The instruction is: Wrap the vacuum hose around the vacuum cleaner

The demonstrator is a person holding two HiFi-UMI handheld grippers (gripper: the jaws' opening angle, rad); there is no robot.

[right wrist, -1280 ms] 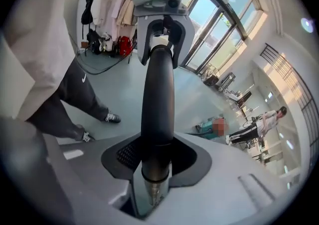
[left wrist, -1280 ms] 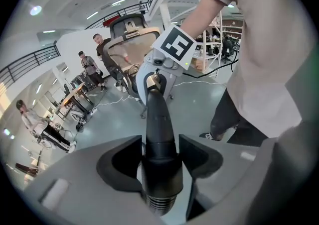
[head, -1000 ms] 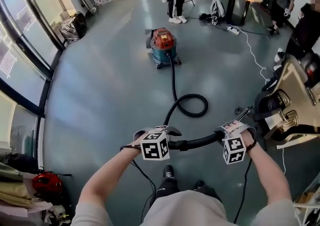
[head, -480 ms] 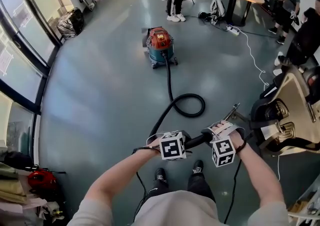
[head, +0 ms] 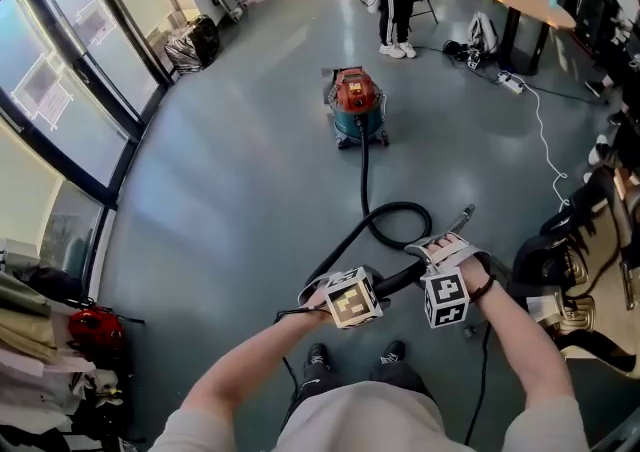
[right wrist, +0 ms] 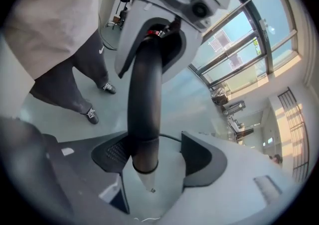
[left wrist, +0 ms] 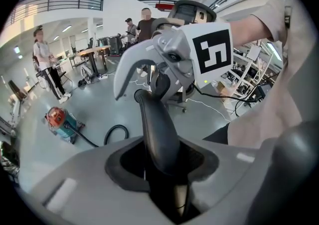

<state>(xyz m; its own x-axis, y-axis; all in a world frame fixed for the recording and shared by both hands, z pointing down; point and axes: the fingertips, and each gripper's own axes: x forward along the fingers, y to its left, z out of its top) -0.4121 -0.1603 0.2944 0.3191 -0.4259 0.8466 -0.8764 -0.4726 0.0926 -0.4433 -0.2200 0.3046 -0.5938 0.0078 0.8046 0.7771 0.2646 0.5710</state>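
Left gripper: my jaws were clamped tight on the black stiff end of the vacuum hose.

Right gripper: my jaws had just been opening. The same hose end lay between them, against one pad with a gap to the other, so I had no grip on it.

Hose, remainder: dropped from my grippers to the grey floor, made one loop, then ran straight to the vacuum cleaner.

Vacuum cleaner: red top, blue body, upright, well apart from me.

Person: stood beyond the cleaner.
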